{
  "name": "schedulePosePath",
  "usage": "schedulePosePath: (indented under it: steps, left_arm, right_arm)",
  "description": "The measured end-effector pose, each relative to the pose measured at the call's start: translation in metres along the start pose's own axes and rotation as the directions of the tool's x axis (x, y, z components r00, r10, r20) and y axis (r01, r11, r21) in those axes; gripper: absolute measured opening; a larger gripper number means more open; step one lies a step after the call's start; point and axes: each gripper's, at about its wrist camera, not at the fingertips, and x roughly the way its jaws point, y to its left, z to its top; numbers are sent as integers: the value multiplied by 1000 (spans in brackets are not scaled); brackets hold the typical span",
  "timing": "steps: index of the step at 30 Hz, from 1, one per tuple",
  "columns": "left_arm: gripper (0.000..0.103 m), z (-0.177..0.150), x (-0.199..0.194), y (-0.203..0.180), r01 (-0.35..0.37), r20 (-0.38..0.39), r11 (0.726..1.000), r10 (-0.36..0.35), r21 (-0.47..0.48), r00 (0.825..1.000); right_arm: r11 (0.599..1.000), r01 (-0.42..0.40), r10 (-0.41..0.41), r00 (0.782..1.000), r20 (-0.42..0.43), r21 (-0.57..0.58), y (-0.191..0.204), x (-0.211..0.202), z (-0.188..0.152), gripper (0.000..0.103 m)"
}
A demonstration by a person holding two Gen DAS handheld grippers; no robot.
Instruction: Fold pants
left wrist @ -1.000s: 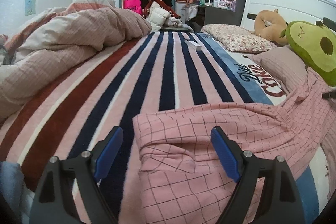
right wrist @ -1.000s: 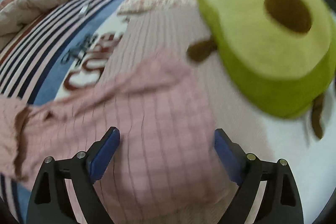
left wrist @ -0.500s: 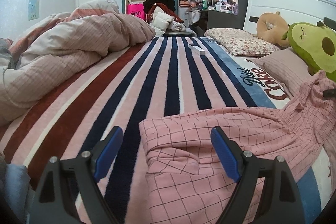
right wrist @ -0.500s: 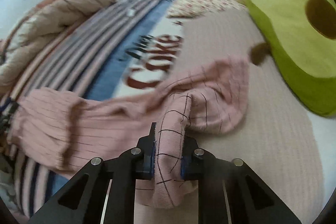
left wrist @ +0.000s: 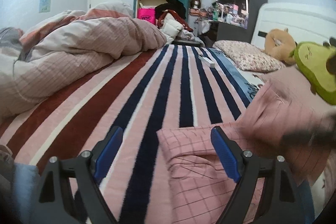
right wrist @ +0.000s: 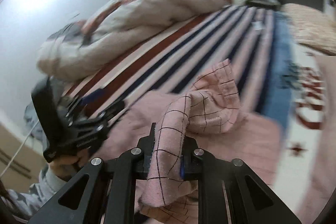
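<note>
Two grippers at work, folding pink checked pants (left wrist: 201,171) on the striped bed (left wrist: 130,98).
Right gripper (right wrist: 167,155) is clamped on a pant hem, carrying it over. Left gripper (left wrist: 167,156) hangs wide open, empty, straddling the waist end. Next: lay hem onto waist squarely.

Pink checked pants (right wrist: 168,135) — rumpled, one end lifted off the bed

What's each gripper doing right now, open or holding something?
Left gripper: open, nothing gripped, the pants lie beneath it.
Right gripper: closed on a fold of the pants.
</note>
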Motion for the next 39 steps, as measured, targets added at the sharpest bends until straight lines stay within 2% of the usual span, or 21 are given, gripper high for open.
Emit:
schedulePosePath:
  steps: [3,7,8,9,11,12,15,17,20,21,23,24,26,29,31,33,35,38,39]
  left_arm:
    - [83,2,-1,10,23,-8,999,-24,-27,1000]
    - [83,2,2,18,97,-36,992,-100,-82,994]
    - [83,2,3,16,106,-46,991,-109,-78,993]
    - [83,1,4,13,118,-54,990,-122,-73,991]
    - [83,0,7,5,159,-71,985,-164,-71,984]
    - [83,-1,7,0,190,-80,979,-196,-71,977]
    - [83,-4,5,-16,249,-98,967,-254,-57,962]
    - [83,-5,3,-27,286,-108,957,-289,-48,951]
    - [83,-7,-1,-43,370,-121,927,-375,-55,919]
    - [83,-8,-1,-48,378,-128,925,-381,-50,916]
    - [83,-12,2,-62,355,-154,935,-353,-18,923]
    - [83,-15,4,-67,340,-165,940,-335,2,928]
    - [83,-21,9,-78,305,-191,951,-291,46,937]
    - [83,-30,16,-87,191,-214,975,-164,113,963]
    - [76,-32,17,-85,122,-196,981,-92,149,976]
    - [54,-30,17,-73,63,-179,986,-34,156,983]
    - [45,-25,20,-56,12,-176,993,9,118,984]
    - [45,-21,19,-34,-110,-148,988,126,111,981]
    - [45,-18,19,-27,-126,-145,988,138,91,980]
  right_arm:
    - [999,-54,54,998,-42,-7,19,38,-12,11]
    - [999,-35,33,997,-69,-30,25,70,-32,19]
    - [999,-44,42,997,-66,-26,24,71,-33,27]
    - [998,-65,64,996,-60,-21,23,70,-34,39]
    - [993,-114,114,993,-13,-13,19,56,-37,49]
    - [994,-105,105,994,13,-18,17,48,-39,51]
    - [998,-19,23,998,66,-58,9,23,-40,54]
    - [998,45,-39,992,122,-47,-1,4,-40,55]
    - [984,180,-179,966,189,12,-22,-14,-44,56]
    - [974,226,-227,953,202,29,-29,-18,-47,56]
    - [950,306,-311,926,214,58,-44,-24,-54,56]
    - [944,321,-330,919,215,76,-53,-25,-57,56]
    - [947,298,-317,925,209,118,-65,-23,-59,56]
    - [946,297,-319,925,205,130,-72,-21,-59,56]
    - [942,313,-332,920,207,119,-71,-21,-61,56]
    - [946,301,-321,923,211,122,-69,-22,-62,56]
    - [947,298,-318,923,214,124,-69,-22,-65,56]
    - [948,294,-315,925,212,125,-70,-22,-66,56]
    - [949,287,-309,927,211,128,-70,-22,-65,56]
